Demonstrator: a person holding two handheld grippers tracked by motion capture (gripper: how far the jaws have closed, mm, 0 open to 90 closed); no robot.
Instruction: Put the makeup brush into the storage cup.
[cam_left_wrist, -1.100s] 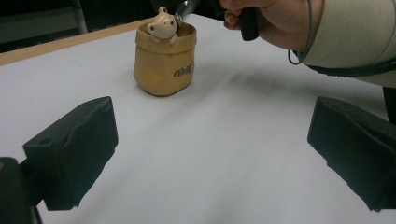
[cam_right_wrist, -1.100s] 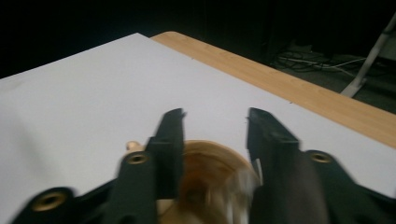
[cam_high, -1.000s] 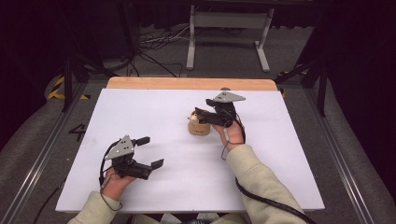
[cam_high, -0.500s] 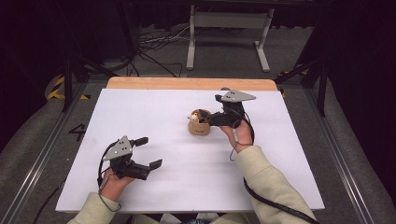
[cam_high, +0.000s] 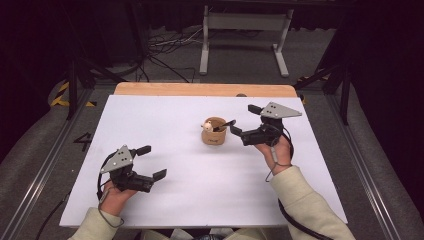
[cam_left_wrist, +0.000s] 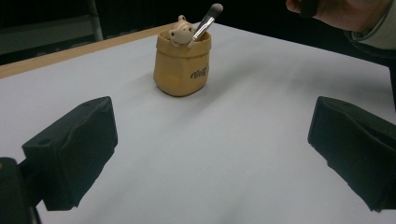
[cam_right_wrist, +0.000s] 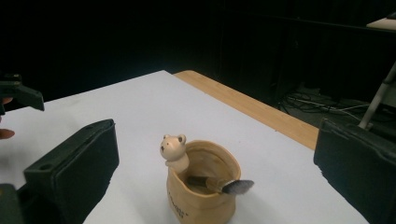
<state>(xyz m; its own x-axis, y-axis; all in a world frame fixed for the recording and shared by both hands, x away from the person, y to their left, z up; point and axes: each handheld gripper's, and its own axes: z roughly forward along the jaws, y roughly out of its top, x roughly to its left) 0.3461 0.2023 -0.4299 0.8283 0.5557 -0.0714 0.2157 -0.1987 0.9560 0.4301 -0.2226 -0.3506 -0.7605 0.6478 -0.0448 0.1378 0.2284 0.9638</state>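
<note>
— Standing upright near the middle of the white bench (cam_high: 150, 120), the tan pot (cam_high: 214, 134) with its small bear figure (cam_right_wrist: 173, 149) held a makeup brush (cam_left_wrist: 205, 22), which leaned against the rim with its bristle end up.

— And the right tool (cam_high: 246, 121)?

— It sat just to the right of the pot, not touching it. Its jaws had just been opening and stood released, with nothing between them.

— What about the left tool (cam_high: 152, 162)?

— It rested well apart from the pot, toward the person's side of the bench and to the pot's left. Its jaws were spread wide and empty too, pointing toward the pot.
</note>
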